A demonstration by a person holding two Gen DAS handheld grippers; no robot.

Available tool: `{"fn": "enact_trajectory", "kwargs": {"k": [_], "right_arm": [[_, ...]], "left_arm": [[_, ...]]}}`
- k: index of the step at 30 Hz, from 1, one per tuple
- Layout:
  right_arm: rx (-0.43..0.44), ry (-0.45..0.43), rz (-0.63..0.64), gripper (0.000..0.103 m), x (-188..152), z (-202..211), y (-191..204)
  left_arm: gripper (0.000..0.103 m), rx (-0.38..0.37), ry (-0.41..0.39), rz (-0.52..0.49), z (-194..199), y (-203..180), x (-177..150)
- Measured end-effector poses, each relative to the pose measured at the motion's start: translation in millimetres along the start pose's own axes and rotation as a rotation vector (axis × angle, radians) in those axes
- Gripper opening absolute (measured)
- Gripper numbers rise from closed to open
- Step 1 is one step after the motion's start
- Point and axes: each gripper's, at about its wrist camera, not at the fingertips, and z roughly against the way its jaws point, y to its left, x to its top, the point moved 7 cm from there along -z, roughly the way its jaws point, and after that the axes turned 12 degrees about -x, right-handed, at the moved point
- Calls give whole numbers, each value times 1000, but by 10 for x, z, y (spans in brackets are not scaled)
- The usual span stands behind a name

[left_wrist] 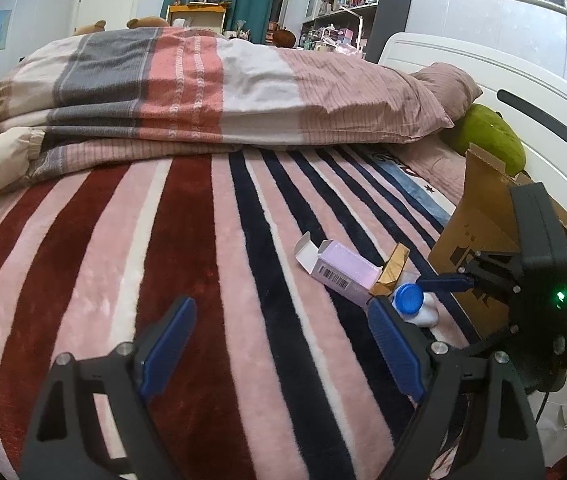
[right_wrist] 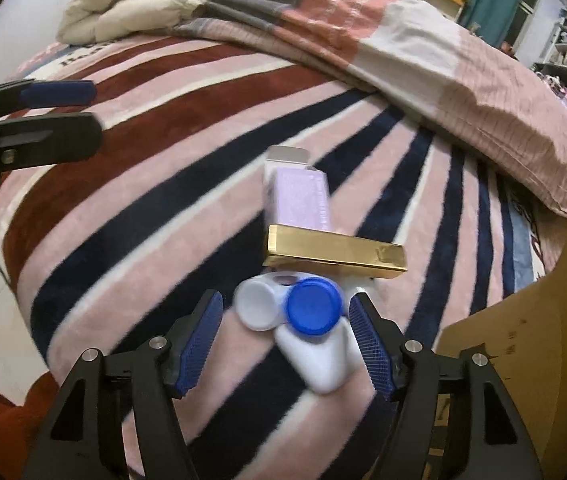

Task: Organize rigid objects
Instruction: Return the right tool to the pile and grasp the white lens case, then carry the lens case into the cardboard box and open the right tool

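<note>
A white contact lens case with a blue cap [right_wrist: 307, 320] lies on the striped blanket, between the open fingers of my right gripper [right_wrist: 285, 344]. Behind it lies a gold box [right_wrist: 335, 254], resting partly on a lilac carton [right_wrist: 299, 200] with an open flap. In the left wrist view the case [left_wrist: 413, 304], gold box [left_wrist: 393, 272] and carton [left_wrist: 339, 270] lie at the right, beside a cardboard box [left_wrist: 479, 240]. My left gripper [left_wrist: 283, 340] is open and empty over the blanket. The right gripper [left_wrist: 447, 282] reaches in from the right.
The cardboard box [right_wrist: 523, 340] stands at the right edge of the bed. A folded quilt [left_wrist: 203, 88] and pillow [left_wrist: 443, 88] lie across the back. A green plush [left_wrist: 491, 136] sits by the white headboard [left_wrist: 523, 92]. The left gripper [right_wrist: 43, 120] shows at left.
</note>
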Motion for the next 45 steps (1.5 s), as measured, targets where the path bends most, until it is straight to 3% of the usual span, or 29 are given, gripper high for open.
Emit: {"fn": "enact_trajectory", "kwargs": {"k": [5, 14, 19, 23, 28, 32, 33, 42, 45], "right_arm": [[48, -46, 20, 63, 32, 182, 160], [240, -125, 66, 63, 36, 481, 468], [292, -107, 53, 63, 24, 423, 514], [265, -74, 50, 63, 2, 291, 502], [293, 2, 28, 62, -73, 64, 503], [297, -11, 33, 48, -95, 13, 521], [297, -22, 35, 26, -91, 24, 523], [295, -79, 50, 26, -78, 162, 525], [297, -119, 48, 26, -53, 301, 511]], "left_arm": [[86, 1, -2, -1, 15, -3, -5], [86, 12, -1, -3, 45, -9, -17], [86, 21, 5, 4, 53, 20, -33], [86, 26, 13, 9, 28, 52, -50], [86, 29, 24, 13, 5, 65, -85], [86, 31, 38, 16, -14, 65, -107], [86, 31, 40, 16, -16, 60, -109], [86, 26, 52, 6, -7, -43, -86], [86, -39, 59, 22, 2, -134, -61]]}}
